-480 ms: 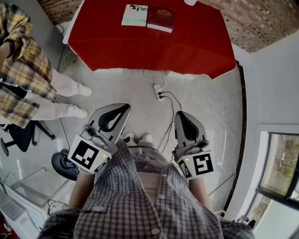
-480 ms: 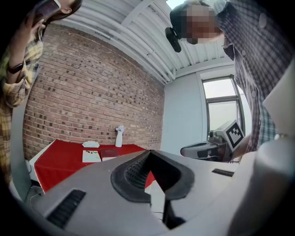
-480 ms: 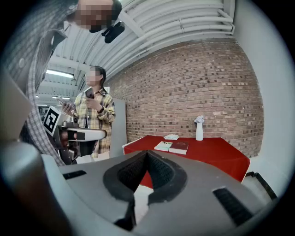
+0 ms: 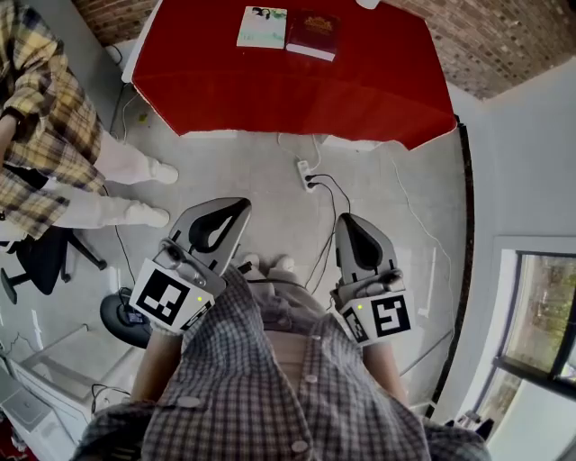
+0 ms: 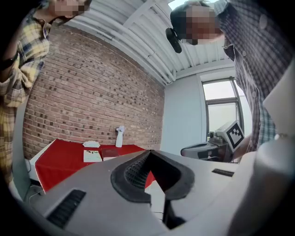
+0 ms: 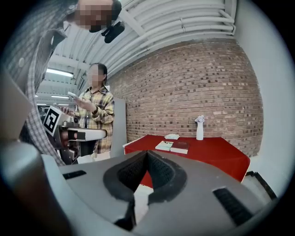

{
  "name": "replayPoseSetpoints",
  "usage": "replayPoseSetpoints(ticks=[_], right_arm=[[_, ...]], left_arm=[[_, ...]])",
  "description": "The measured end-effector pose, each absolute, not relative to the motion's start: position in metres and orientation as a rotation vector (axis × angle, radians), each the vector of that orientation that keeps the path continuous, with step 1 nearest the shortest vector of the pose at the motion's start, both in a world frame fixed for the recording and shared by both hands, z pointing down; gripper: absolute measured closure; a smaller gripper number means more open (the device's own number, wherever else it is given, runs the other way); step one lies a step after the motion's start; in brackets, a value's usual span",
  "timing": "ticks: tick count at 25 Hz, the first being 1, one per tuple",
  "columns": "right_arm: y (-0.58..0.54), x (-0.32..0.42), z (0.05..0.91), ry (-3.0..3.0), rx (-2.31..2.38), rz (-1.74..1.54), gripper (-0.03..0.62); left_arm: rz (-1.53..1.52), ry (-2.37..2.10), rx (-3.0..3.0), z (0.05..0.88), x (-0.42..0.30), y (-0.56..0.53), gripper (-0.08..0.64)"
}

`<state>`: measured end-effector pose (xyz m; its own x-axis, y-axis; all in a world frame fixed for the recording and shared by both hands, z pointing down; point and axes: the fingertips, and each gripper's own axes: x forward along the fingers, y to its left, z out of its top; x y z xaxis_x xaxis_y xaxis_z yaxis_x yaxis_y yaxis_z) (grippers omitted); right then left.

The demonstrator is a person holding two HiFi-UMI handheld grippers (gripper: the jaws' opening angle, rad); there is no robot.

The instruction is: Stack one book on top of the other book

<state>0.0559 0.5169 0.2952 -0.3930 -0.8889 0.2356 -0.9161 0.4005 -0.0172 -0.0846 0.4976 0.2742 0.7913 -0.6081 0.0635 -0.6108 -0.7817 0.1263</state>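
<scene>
Head view, left to right: bystander in yellow plaid [image 4: 45, 135] off the table's left corner, red-clothed table [image 4: 360, 81] against a brick wall, pale book [image 4: 262, 27] touching dark red book [image 4: 311, 36] left of centre — flat, side by side, unstacked. Open grey floor [image 4: 225, 171] in front, power strip [image 4: 306, 173] midway. Left gripper [image 4: 239, 207] and right gripper [image 4: 346, 221] well short of the table — both clenched, empty. Window [image 4: 540, 315] far right.

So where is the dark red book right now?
In the head view the dark red book lies flat toward the far side of the red table, just right of the pale green book.
</scene>
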Motion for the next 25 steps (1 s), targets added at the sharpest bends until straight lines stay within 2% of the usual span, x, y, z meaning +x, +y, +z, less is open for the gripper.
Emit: replayPoseSetpoints(ticks=[15,25], right_arm=[[0.521,0.047,0.298,-2.423,1.796,0.272,0.585],[0.492,0.055,0.299,-2.437,1.763,0.234,0.586]], left_arm=[[0.046,-0.941,2.867,0.278,-0.119,0.5,0.554],[0.056,-1.009,2.844,0.281,-0.118,0.471,0.554]])
